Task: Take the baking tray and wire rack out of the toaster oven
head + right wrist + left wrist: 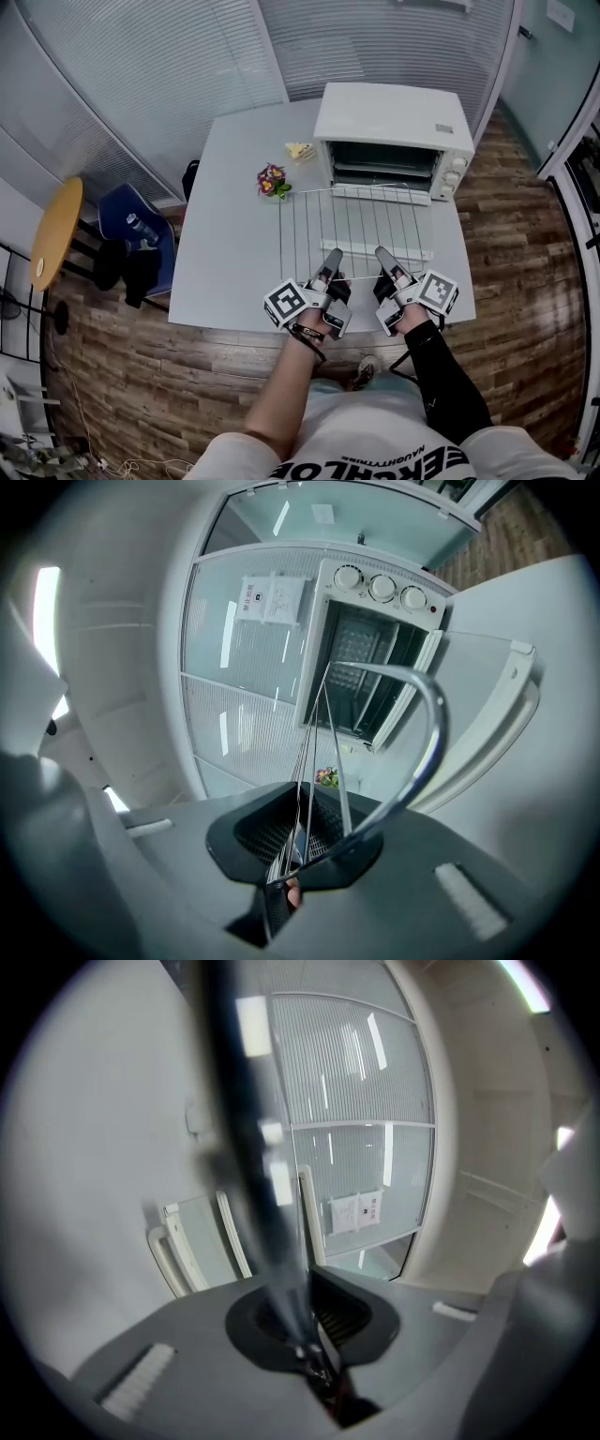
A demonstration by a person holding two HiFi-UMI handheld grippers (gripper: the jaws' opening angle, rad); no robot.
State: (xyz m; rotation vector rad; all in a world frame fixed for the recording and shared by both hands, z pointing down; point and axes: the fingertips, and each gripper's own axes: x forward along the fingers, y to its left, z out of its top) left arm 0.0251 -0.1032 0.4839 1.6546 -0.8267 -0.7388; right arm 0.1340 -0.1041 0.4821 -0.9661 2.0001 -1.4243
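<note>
Head view: looks down on a pale grey rectangular table [230,234] with a white box-shaped toaster oven [394,117] at the far edge, its glass door [380,193] dropped open. Grips a thin silver wire rack [356,225] by the near bar, left gripper [333,258] and right gripper [382,255] side by side. Lies out of the oven cavity and over the table, far edge at the open door. Just left of it, a small bunch of purple and yellow flowers [273,180].

Left gripper view: jaws pinched together on a dark, blurred bar [248,1147], probably the rack's frame wire, rising straight out of them.

Right gripper view: jaws clamped on the rack's curved frame wire, thin cross wires fanning away toward the oven and its three round white knobs [382,589].
</note>
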